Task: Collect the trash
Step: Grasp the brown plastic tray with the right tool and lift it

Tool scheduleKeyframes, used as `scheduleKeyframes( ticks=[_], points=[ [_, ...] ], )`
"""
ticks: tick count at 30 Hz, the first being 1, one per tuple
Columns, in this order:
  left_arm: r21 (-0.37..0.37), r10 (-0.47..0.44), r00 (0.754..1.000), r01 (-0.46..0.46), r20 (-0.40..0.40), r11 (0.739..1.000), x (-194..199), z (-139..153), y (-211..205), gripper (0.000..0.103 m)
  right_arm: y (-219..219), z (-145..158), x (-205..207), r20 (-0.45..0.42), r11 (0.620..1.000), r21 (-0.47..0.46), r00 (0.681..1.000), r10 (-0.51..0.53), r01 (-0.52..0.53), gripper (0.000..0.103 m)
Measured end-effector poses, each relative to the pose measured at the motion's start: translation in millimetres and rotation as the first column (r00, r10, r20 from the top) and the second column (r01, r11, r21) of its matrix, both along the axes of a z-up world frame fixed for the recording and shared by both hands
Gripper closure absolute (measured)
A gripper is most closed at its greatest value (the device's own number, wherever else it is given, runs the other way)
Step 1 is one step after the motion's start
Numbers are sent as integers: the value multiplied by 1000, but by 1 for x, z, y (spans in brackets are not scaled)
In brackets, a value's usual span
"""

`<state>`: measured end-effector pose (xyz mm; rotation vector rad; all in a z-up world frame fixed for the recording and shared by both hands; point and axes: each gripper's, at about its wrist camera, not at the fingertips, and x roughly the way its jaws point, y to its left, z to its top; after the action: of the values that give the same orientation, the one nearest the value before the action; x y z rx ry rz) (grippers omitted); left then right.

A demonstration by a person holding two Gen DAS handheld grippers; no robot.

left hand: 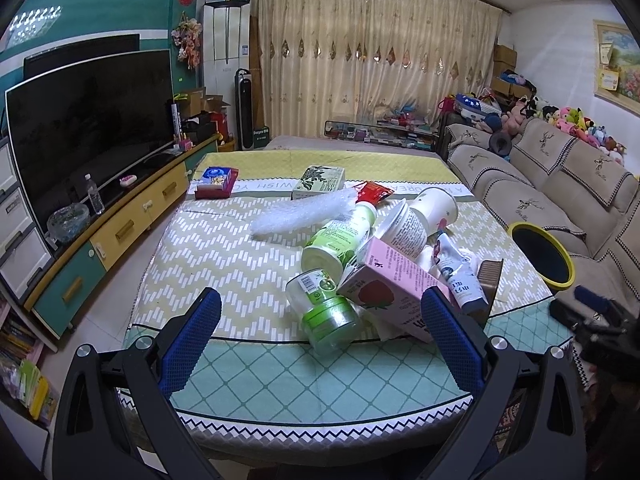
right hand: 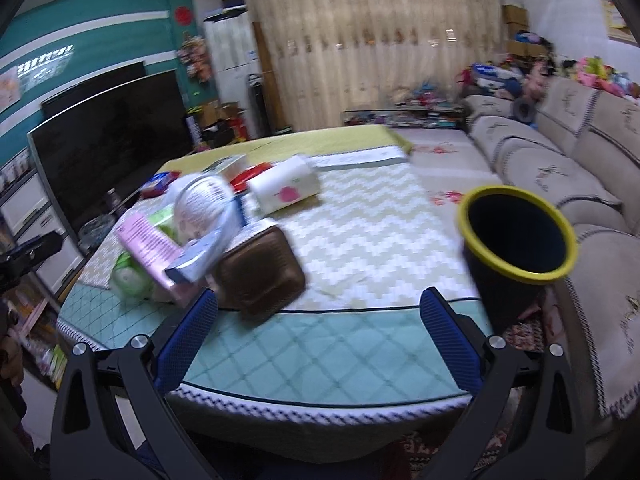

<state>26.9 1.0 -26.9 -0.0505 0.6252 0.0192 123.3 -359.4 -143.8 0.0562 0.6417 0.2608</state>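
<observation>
A pile of trash lies on the cloth-covered table (left hand: pixel 224 264): a clear jar with a green lid (left hand: pixel 326 312), a pink strawberry carton (left hand: pixel 394 288), a green-labelled bottle (left hand: pixel 340 240), paper cups (left hand: pixel 434 206), a tube (left hand: pixel 460 276) and bubble wrap (left hand: pixel 300 212). My left gripper (left hand: pixel 320 312) is open and empty, just short of the jar. My right gripper (right hand: pixel 318 312) is open and empty above the table's near edge, with a brown tray (right hand: pixel 260 272) by its left finger. A black bin with a yellow rim (right hand: pixel 516 236) stands at the table's right side.
A green box (left hand: pixel 320 178) and a blue-red packet (left hand: pixel 216 180) lie at the table's far side. A white tissue box (right hand: pixel 286 190) sits mid-table. A sofa (left hand: pixel 560 184) runs along the right; a TV (left hand: pixel 92 120) on a cabinet stands at the left.
</observation>
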Motion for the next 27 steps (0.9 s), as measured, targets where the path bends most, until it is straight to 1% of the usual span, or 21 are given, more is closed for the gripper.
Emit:
scheduleKeyframes(
  ticks=[1,3,4,5,6,7,9,11,15,22,27],
  points=[
    [-1,1,1000,-1,0,1000,1,-1,1,5,6,-4,4,-14,1000,-10,1000,19,-19,18],
    [-1,5,1000,-5,0,1000,4,-2,2,5,18,-12,12,-42,998,-18,998,54,-55,39],
    [1,7,1000,-7,-1,1000,5,-4,3,5,24,-16,17,-60,997,-22,996,67,-68,45],
    [2,7,1000,-7,-3,1000,7,-5,3,5,29,-19,21,-76,997,-26,994,75,-77,58],
    [2,7,1000,-7,-6,1000,8,-6,4,5,32,-22,24,-87,996,-30,993,83,-86,65],
    [3,8,1000,-8,-9,1000,9,-7,4,5,36,-24,26,-92,995,-33,992,88,-92,67],
    [4,8,1000,-8,-13,1000,11,-9,5,5,42,-27,31,-98,994,-44,990,99,-104,74],
    [6,11,1000,-11,-16,1000,14,-12,6,5,46,-28,34,-108,992,-41,988,115,-120,78],
    [1,10,1000,-10,-22,1000,18,-15,7,5,51,-27,35,-115,988,-34,983,147,-151,82],
    [-2,11,1000,-11,-20,1000,21,-18,7,5,50,-18,26,-102,985,-22,981,166,-169,82],
    [-1,7,1000,-7,-22,1000,19,-19,6,5,59,-22,32,-111,982,-34,978,179,-184,82]
  ],
)
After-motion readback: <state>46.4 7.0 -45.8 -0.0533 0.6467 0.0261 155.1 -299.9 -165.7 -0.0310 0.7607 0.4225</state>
